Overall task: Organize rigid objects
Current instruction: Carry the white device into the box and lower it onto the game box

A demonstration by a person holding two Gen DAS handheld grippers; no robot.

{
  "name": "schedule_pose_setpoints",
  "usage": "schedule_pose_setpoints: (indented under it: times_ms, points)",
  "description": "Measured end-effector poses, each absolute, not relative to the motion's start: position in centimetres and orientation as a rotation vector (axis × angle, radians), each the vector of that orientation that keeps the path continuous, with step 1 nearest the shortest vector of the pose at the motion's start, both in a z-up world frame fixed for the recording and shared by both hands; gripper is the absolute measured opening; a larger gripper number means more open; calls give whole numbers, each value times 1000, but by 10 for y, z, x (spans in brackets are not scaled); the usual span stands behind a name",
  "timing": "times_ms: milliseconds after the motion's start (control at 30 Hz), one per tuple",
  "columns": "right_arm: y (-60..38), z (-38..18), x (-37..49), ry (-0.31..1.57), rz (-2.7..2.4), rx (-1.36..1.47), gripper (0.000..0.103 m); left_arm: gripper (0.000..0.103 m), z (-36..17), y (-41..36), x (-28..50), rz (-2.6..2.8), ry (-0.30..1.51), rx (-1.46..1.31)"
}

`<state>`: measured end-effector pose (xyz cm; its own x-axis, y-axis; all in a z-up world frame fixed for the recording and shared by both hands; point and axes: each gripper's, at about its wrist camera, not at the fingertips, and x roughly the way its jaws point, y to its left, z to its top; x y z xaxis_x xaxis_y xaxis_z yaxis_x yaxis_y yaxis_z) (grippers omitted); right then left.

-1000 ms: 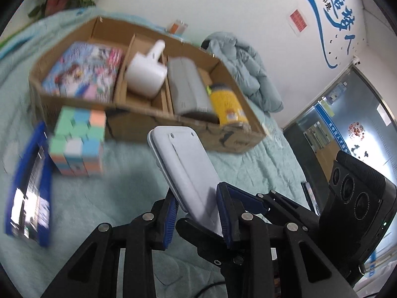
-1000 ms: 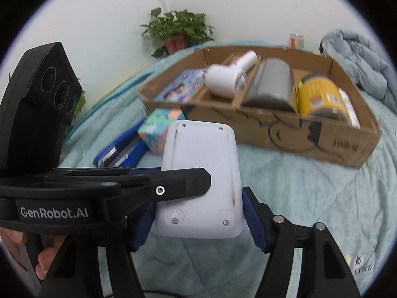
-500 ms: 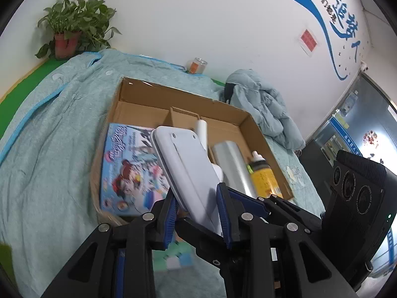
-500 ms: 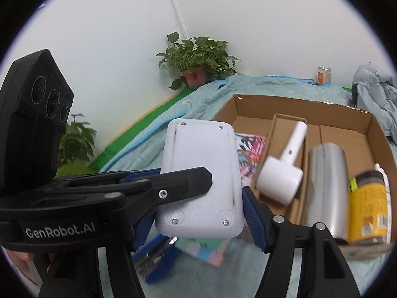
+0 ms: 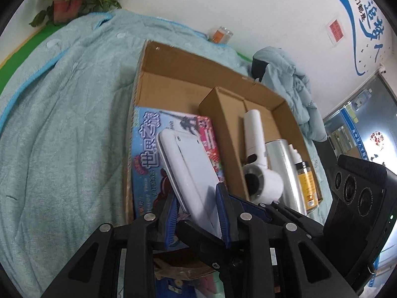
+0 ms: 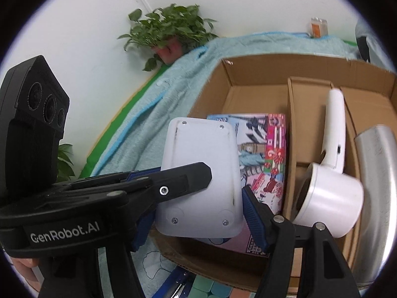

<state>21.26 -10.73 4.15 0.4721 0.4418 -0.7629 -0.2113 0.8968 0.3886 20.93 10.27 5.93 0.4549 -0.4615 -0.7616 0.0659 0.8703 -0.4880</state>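
Both grippers hold one flat white plastic device (image 5: 188, 166), which also shows in the right wrist view (image 6: 201, 173). My left gripper (image 5: 197, 203) is shut on its thin sides. My right gripper (image 6: 198, 203) is shut on its wide edges. The device hangs above the left compartment of a cardboard box (image 5: 173, 79), over a colourful picture book (image 5: 148, 154) lying there; the book also shows in the right wrist view (image 6: 263, 154). The left gripper's body crosses the right wrist view.
The box's middle compartment holds a white hair dryer (image 6: 330, 173). The right one holds a silver cylinder (image 5: 285, 173) and a yellow-labelled bottle (image 5: 304, 178). A pastel cube (image 6: 208, 289) and a blue object lie in front of the box on a teal blanket (image 5: 62, 124). A potted plant (image 6: 171, 29) stands behind.
Both grippers carried the white device forward and up, from in front of the box to above its left compartment. The cube and blue object dropped to the bottom edge of view.
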Motion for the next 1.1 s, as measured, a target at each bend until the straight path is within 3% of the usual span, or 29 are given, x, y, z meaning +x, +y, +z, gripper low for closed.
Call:
schedule_pose_setpoints:
  times_ms: [233,533,1100]
  points:
    - [-99,30,209,1083,434,262,68,28,42,116,201,-304,1078,-435]
    - [-99,33,206,1103,456,273,67,28,58,117,182,-236,1016,-382]
    - [-97,52,175,1044,575,211,69,28,69,121,172,-265,961,-396]
